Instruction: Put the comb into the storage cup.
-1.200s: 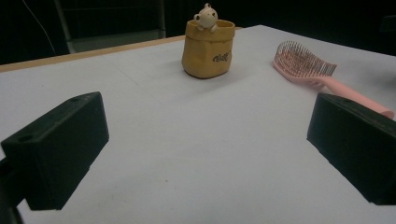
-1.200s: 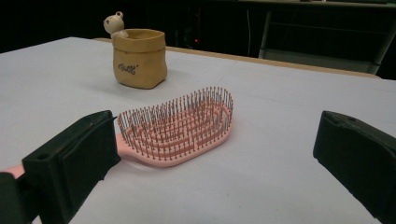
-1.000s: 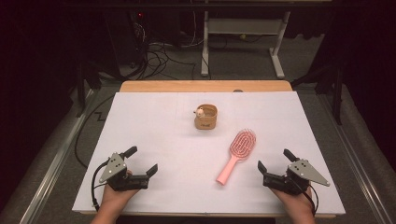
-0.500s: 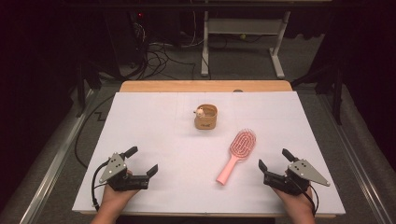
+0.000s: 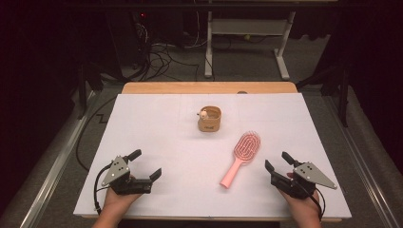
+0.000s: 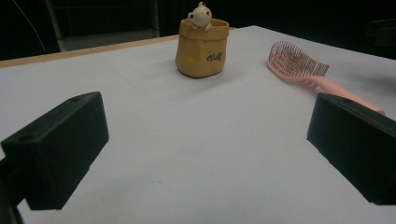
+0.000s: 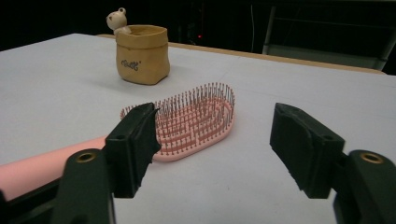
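A pink hairbrush (image 5: 242, 154) lies bristles up on the white sheet (image 5: 157, 123), its handle pointing toward the near edge. Behind it stands a tan sack-shaped pot (image 5: 210, 119) with a small bear figure on its rim. My right gripper (image 5: 277, 160) rests at the near right, just right of the brush handle. Its jaws have just been closing, and they stand apart with nothing between them. In the right gripper view the brush (image 7: 196, 121) lies beyond the right gripper (image 7: 217, 140). My left gripper (image 5: 147, 163) rests open at the near left, away from both things.
The pot (image 6: 201, 46) and the brush (image 6: 299, 63) lie far ahead of the left gripper (image 6: 208, 135). A wooden table edge (image 5: 209, 88) shows past the sheet. Cables and a metal frame stand on the floor behind.
The right gripper's jaws stand narrower than a second ago. Both hands, the brush and the pot have stayed where they were.
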Available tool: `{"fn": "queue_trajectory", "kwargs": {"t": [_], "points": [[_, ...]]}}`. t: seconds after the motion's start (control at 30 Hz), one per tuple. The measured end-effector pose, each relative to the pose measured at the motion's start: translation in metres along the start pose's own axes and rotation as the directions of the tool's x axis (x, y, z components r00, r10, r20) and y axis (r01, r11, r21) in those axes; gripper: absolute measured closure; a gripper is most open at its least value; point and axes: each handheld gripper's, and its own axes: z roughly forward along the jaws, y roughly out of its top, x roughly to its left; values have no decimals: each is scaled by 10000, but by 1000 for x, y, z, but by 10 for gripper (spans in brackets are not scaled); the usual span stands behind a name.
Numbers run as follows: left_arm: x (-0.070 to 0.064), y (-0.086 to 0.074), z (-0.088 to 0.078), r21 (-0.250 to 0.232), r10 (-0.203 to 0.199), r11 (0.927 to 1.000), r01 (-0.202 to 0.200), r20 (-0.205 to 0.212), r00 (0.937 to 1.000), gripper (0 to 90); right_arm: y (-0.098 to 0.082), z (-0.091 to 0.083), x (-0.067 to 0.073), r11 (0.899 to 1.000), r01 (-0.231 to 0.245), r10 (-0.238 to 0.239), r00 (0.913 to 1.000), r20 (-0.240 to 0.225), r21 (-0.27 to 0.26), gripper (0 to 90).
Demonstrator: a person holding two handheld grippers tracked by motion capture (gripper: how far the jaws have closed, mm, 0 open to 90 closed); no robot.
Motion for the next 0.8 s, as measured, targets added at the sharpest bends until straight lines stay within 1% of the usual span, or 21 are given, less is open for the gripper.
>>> {"fn": "queue_trajectory", "kwargs": {"t": [0.03,0.07,0.1,0.13,0.2,0.3,0.37,0.4,0.43,0.47,0.5,0.57,0.6,0.7,0.8], "points": [[0,0,0,0,0,10000,0,0,10000,0,0,0,0,10000,0,0,10000,0,0,356],[0,0,0,0,7,10000,-7,3,10000,0,0,0,0,10000,2,-2,10000,-35,14,387],[0,0,0,4,6,10000,-6,5,10000,0,1,-1,1,10000,6,-5,10000,-78,46,445],[0,0,1,-1,-23,10000,23,10,10000,0,1,-1,1,10000,6,-5,10000,-78,46,445],[0,0,0,4,0,10000,0,26,10000,0,2,-1,2,10000,75,-75,9999,-77,54,508],[0,-1,0,-98,84,9999,-84,61,9999,0,4,-2,3,9999,-4,6,9999,-116,152,654],[0,-1,1,-102,61,9999,-60,118,9999,0,4,-2,4,9998,-20,23,9999,-139,187,670],[0,-1,1,-106,49,9999,-47,151,9999,0,4,-1,4,9997,-31,35,9999,-165,240,696],[0,-1,1,-112,50,9999,-48,160,9999,0,5,-1,5,9995,48,-42,9998,-193,304,740],[0,-1,1,-122,45,9999,-43,169,9998,0,5,-1,5,9995,48,-42,9998,-193,304,740],[0,-1,1,-117,44,9999,-42,172,9998,0,6,-1,7,9995,182,-177,9997,-176,267,791],[0,-1,1,-103,45,9999,-43,177,9998,0,6,-1,8,9994,259,-255,9996,-156,230,808],[0,-1,1,-90,44,10000,-42,172,9998,0,7,-1,10,9993,321,-318,9994,-169,185,843],[0,-1,1,-9,19,10000,-19,161,9999,0,8,0,12,9994,340,-338,9992,-198,111,900],[-1,-1,2,-16,37,10000,-37,206,9998,0,8,3,15,9989,421,-413,9984,-385,217,900]]}}
